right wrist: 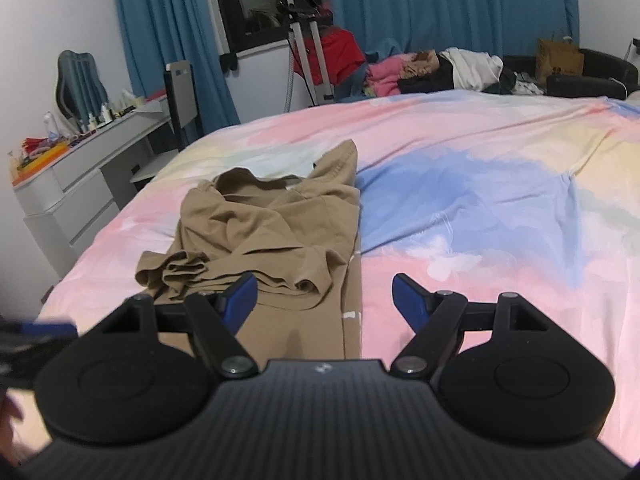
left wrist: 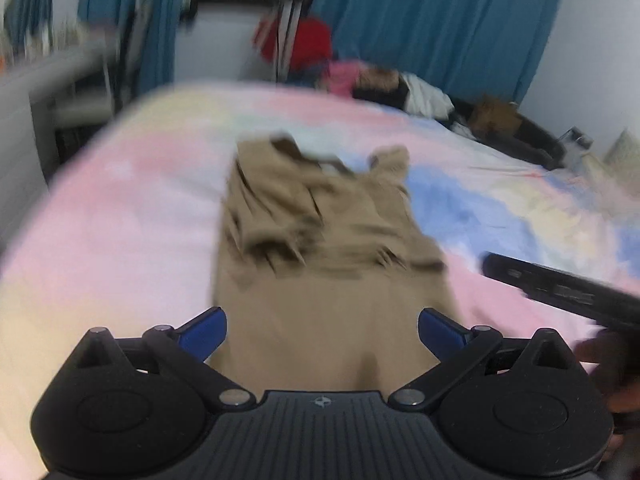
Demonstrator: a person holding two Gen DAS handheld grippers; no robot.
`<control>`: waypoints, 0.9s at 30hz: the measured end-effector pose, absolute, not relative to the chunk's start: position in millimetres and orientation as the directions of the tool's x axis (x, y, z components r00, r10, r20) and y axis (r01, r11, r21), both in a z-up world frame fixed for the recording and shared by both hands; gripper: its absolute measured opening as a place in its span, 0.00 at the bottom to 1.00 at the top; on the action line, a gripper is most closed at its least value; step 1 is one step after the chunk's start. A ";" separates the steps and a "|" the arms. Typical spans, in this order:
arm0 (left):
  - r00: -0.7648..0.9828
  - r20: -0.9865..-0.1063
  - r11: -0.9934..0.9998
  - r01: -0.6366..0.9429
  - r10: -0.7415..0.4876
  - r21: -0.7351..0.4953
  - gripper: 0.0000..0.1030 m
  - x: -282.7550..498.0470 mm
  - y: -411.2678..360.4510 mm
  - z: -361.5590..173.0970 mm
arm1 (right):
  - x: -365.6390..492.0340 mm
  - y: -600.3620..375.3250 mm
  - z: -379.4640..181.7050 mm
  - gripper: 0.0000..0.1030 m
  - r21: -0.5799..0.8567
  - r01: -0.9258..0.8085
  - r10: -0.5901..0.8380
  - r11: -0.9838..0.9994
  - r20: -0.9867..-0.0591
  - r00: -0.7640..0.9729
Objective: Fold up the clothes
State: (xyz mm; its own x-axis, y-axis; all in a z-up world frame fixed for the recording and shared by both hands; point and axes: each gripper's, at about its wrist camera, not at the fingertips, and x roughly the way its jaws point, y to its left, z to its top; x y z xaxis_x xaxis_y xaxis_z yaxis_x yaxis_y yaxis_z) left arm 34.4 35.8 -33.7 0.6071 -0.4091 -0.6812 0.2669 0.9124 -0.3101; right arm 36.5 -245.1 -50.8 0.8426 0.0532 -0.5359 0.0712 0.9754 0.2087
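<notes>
Folding the shirt [right wrist: 264,240] comes next, I judge: it lies mid-frame on the bed [right wrist: 480,200], sleeves already turned in, its plain hem nearest me. To do this well I should pinch both hem corners together, lift evenly and carry them toward the collar at the upper part of the frame. My left gripper [left wrist: 322,330] tilts down over the hem, jaws wide apart and empty. My right gripper [right wrist: 324,300] hovers over the shirt's right edge, jaws likewise spread, gripping nothing.

Honestly no readable text anywhere. There's just a tiny white emblem on each gripper body, too small to make out, no letters or numbers.
</notes>
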 end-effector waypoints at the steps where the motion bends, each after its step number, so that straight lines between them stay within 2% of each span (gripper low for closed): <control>1: 0.574 -0.694 0.900 0.250 -0.435 -0.358 1.00 33.9 39.2 -37.5 | 37.1 -245.8 -51.6 0.74 0.209 0.077 0.049 0.975 -0.538 0.842; 5: 0.463 -0.733 0.862 0.170 -0.498 -0.478 0.98 35.7 49.2 -59.5 | 40.5 -250.8 -53.8 0.74 0.226 0.096 0.045 0.969 -0.547 0.836; 12: 0.324 -0.776 0.827 0.033 -0.540 -0.562 0.96 52.9 56.9 -100.8 | 45.1 -258.7 -57.3 0.74 0.273 0.123 0.057 0.954 -0.569 0.821; 20: 0.383 -0.677 0.681 -0.148 -0.629 -0.717 0.94 65.8 83.3 -128.6 | 41.5 -265.8 -54.6 0.74 0.366 0.115 0.121 0.924 -0.561 0.819; 23: 0.431 -0.641 0.622 -0.207 -0.635 -0.755 0.84 66.6 94.2 -135.7 | 37.3 -267.6 -51.1 0.74 0.419 0.091 0.165 0.904 -0.536 0.828; 27: 0.473 -0.650 0.622 -0.243 -0.595 -0.745 0.60 67.2 98.8 -138.9 | 26.4 -260.2 -43.0 0.76 0.517 -0.019 0.284 0.856 -0.440 0.852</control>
